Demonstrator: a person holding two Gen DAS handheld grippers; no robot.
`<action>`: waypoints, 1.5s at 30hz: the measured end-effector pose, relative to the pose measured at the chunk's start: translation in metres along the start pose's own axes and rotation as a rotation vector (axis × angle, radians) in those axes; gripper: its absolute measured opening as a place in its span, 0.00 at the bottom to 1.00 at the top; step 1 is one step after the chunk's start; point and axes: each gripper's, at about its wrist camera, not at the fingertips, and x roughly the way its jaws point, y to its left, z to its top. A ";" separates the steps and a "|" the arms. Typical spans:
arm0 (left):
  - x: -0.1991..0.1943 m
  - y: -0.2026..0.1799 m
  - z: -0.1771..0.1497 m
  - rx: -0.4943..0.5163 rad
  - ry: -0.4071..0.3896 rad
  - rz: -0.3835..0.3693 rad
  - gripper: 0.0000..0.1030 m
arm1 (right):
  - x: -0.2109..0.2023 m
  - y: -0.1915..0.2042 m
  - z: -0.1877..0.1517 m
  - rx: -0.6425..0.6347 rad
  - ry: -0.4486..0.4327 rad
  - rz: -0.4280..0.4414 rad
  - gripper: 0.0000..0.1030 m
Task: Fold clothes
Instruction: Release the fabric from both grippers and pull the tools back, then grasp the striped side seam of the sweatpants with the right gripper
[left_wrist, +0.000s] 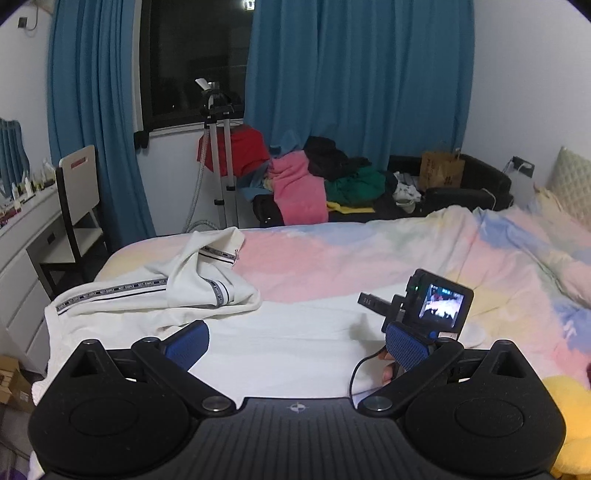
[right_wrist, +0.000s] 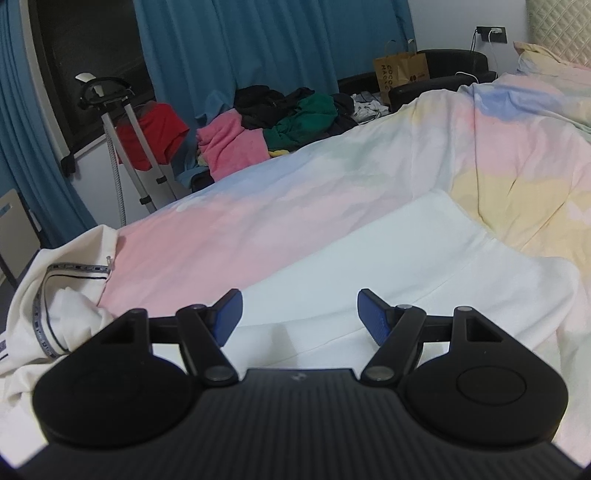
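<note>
garment: 1 | gripper: 2 | paper bag: 1 | chair: 1

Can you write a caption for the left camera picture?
Open left gripper hovers over a white jacket on a pastel bed.

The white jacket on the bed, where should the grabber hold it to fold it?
Probably grip the white jacket at the bunched sleeve with the striped trim, coming in from the near bed edge. That part stands up in folds, so fingers can pinch it; the rest lies flat.
</note>
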 end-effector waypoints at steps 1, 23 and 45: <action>0.000 0.001 0.001 -0.005 -0.005 -0.002 1.00 | 0.000 0.001 -0.001 -0.003 0.002 0.003 0.69; 0.142 0.080 -0.038 -0.122 -0.075 0.149 1.00 | 0.013 0.039 -0.014 -0.006 0.059 0.368 0.63; 0.297 0.222 -0.092 -0.321 -0.107 0.143 1.00 | 0.269 0.280 0.011 -0.072 0.429 0.561 0.41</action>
